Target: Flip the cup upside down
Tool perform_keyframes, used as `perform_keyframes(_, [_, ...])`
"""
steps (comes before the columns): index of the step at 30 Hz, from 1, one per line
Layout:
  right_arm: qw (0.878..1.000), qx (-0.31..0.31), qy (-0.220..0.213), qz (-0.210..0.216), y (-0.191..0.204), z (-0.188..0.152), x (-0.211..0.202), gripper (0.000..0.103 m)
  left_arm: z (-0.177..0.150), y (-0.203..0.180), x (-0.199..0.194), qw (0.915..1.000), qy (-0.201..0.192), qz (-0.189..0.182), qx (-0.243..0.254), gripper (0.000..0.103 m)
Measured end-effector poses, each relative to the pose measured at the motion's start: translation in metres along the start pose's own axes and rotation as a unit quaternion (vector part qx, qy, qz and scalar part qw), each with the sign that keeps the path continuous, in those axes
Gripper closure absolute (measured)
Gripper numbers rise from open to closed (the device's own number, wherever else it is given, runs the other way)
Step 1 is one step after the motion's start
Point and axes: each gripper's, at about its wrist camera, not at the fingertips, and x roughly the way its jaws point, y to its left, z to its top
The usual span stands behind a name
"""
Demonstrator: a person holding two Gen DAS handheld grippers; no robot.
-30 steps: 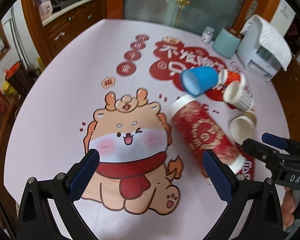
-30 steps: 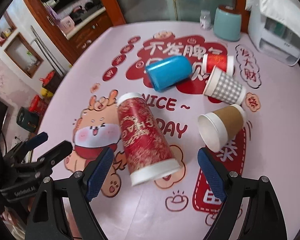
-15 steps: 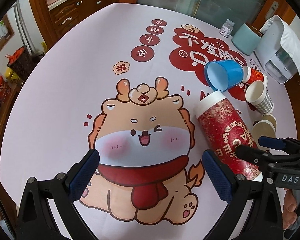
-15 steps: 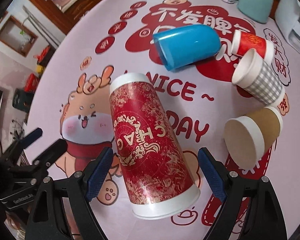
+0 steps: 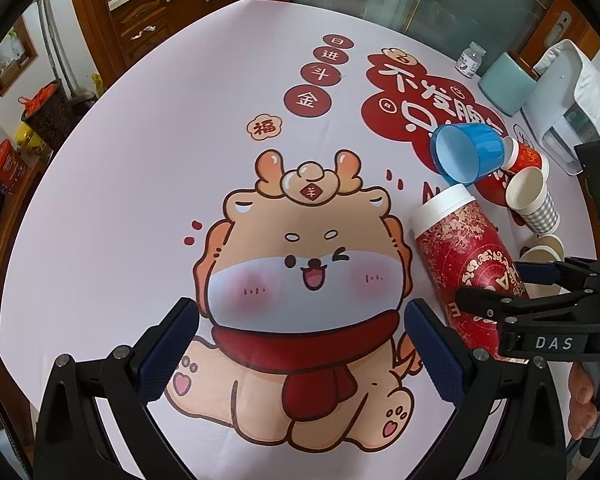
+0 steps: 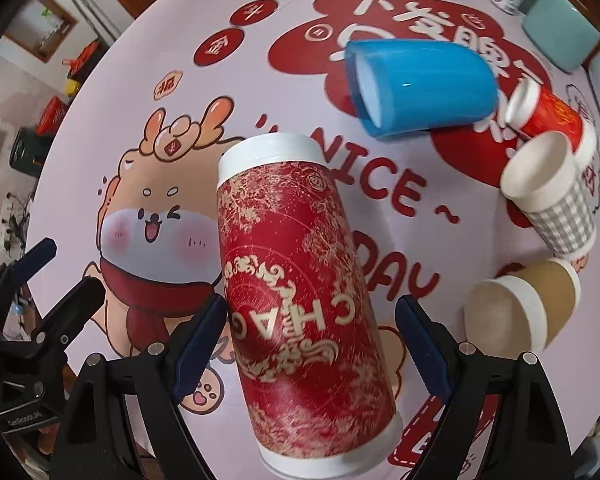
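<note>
A tall red cup with gold print and white rims (image 6: 300, 292) lies on its side on the tablecloth. My right gripper (image 6: 308, 332) is open, and its blue pads stand on either side of the cup's lower half without touching it. In the left wrist view the same red cup (image 5: 460, 252) lies at the right, partly behind the right gripper (image 5: 512, 284). My left gripper (image 5: 300, 340) is open and empty over the printed cartoon dragon.
A blue cup (image 6: 420, 88), a small red cup (image 6: 552, 116), a grey checked cup (image 6: 552, 196) and a brown cup (image 6: 520, 304) lie on their sides to the right. A teal canister (image 5: 504, 88), a small bottle (image 5: 470, 60) and a white appliance (image 5: 560, 108) stand at the far edge.
My right gripper has moved forward and down, so its pads now straddle the tall red cup. My left gripper has shifted a little forward and left over the dragon print.
</note>
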Motion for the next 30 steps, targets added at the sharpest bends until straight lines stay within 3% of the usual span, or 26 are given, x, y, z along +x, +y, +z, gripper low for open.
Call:
perform_keyframes(2, [1.000,-0.004,0.005,0.000,0.004,0.001,0.004,0.024,-0.001,0.003,0.001,1.0000,0.002,0.000,-0.003,0.001])
perform_keyframes(10, [1.000,-0.002,-0.002,-0.007,0.009,-0.009,-0.002,0.025,-0.004,0.004,-0.002,1.0000,0.002,0.001,-0.002,0.001])
perform_keyframes(15, [0.998,0.038,-0.031,0.025,-0.005,-0.029,-0.029,0.026,-0.009,-0.002,-0.007,1.0000,-0.002,-0.002,0.008,0.001])
perform_keyframes(23, [0.984,0.134,-0.078,0.083,-0.036,-0.095,-0.078,0.026,-0.032,-0.026,-0.024,0.9989,-0.004,-0.024,0.041,0.001])
perform_keyframes(30, [0.960,0.243,-0.088,0.106,-0.074,-0.178,-0.065,0.025,-0.063,-0.056,-0.028,0.9948,0.016,-0.052,0.086,0.001])
